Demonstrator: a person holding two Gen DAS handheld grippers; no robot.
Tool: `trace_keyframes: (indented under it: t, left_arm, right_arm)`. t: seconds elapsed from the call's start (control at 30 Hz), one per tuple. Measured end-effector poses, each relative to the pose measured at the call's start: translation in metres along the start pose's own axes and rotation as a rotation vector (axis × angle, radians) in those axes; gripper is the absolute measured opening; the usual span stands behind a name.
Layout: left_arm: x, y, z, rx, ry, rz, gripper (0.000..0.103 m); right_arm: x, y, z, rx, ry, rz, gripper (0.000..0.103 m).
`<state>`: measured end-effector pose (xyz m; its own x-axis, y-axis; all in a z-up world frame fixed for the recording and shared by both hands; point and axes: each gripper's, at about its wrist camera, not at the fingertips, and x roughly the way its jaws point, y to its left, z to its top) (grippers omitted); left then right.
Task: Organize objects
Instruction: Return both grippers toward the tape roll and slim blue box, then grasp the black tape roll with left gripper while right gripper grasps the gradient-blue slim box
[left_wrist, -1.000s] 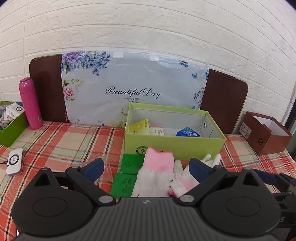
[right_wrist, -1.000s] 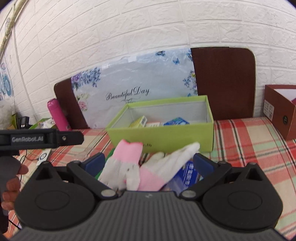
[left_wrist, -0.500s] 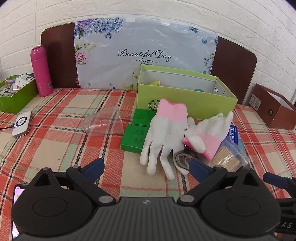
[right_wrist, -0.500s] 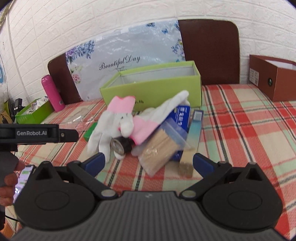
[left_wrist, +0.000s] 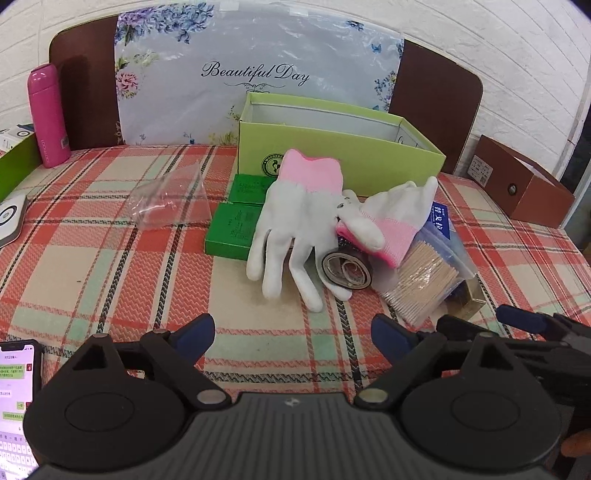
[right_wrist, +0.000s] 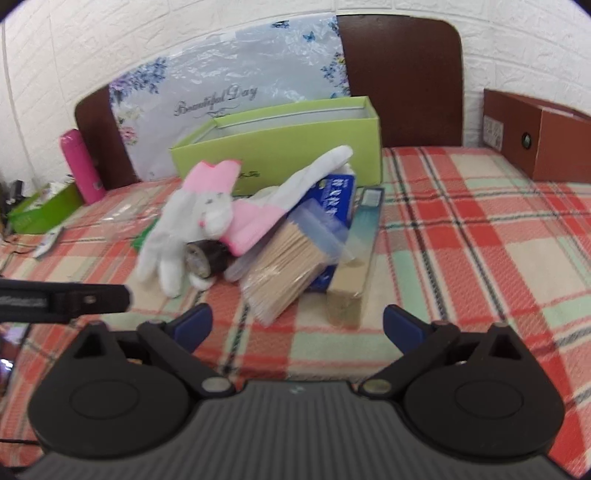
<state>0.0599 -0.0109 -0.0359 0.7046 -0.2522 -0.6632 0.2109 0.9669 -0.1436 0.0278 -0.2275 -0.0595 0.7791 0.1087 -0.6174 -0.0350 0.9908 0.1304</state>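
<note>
A pile lies on the plaid tablecloth in front of a light green box. It holds two white gloves with pink cuffs, two small green boxes, a dark tape roll, a bag of wooden sticks, a blue pack and a long narrow box. My left gripper is open and empty, short of the gloves. My right gripper is open and empty, just short of the sticks bag.
A pink bottle and a green tray stand at the far left. A clear plastic bag lies left of the pile. A brown box stands at the right. A phone lies at the near left. A floral board leans on the wall.
Both grippers have pulled back and up from the green box, so the whole pile now shows. Both stay open and empty.
</note>
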Motion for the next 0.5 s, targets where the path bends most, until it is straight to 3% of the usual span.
trace_keyframes:
  t: [0.2,0.27,0.37,0.47,0.5]
  left_arm:
    - [0.01,-0.011,0.01,0.009,-0.005,-0.069,0.086]
    - [0.019,-0.019,0.016,0.01,-0.001,-0.092,0.081]
    - [0.035,-0.028,0.024,0.01,-0.004,-0.101,0.076]
    - [0.059,-0.032,0.032,0.001,0.01,-0.064,0.075]
    - [0.068,-0.032,0.034,-0.014,0.026,-0.061,0.07]
  right_arm:
    - [0.018,-0.011,0.003,-0.003,0.012,-0.073,0.052]
    - [0.022,-0.016,0.004,0.006,0.009,-0.085,0.025]
    - [0.013,-0.025,0.001,0.028,-0.001,-0.069,0.023]
    - [-0.004,-0.031,-0.009,0.018,0.016,-0.063,0.023]
    - [-0.012,-0.033,-0.013,0.02,0.026,-0.05,0.023]
